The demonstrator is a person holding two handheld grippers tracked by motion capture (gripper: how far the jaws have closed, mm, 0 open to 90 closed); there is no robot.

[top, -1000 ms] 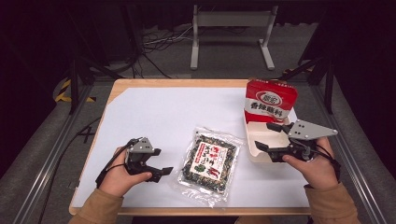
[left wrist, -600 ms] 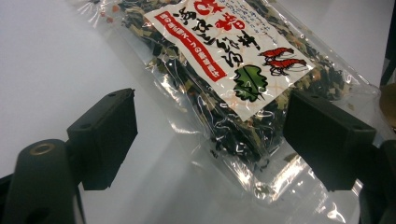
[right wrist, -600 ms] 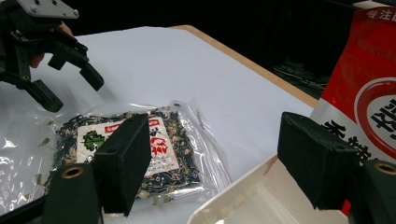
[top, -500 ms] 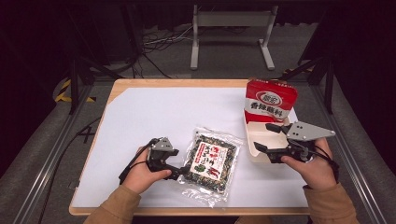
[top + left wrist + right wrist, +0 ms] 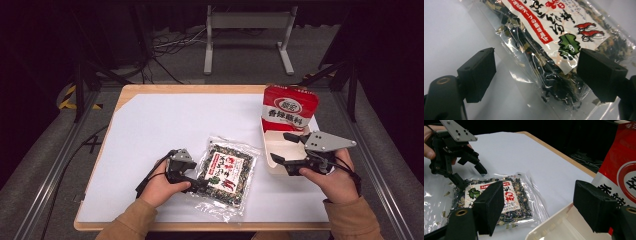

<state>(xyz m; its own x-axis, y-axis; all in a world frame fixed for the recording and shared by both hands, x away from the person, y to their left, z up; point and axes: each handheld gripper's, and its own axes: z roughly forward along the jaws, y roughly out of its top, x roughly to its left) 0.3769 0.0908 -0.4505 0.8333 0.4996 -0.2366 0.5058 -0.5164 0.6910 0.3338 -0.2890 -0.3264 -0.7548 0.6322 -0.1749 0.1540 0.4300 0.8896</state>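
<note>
While my left gripper sits at the near left edge of the packet, its jaws stand wide apart, one to each side of that edge in the left gripper view, pinching nothing; I cannot tell whether a jaw brushes the film. The packet lies flat on the bench, near the front, just left of the white tray. My right gripper hangs over the tray, jaws also wide apart and holding nothing. A red lid stands up at the tray's far end, close beside my right jaw in the right gripper view.
</note>
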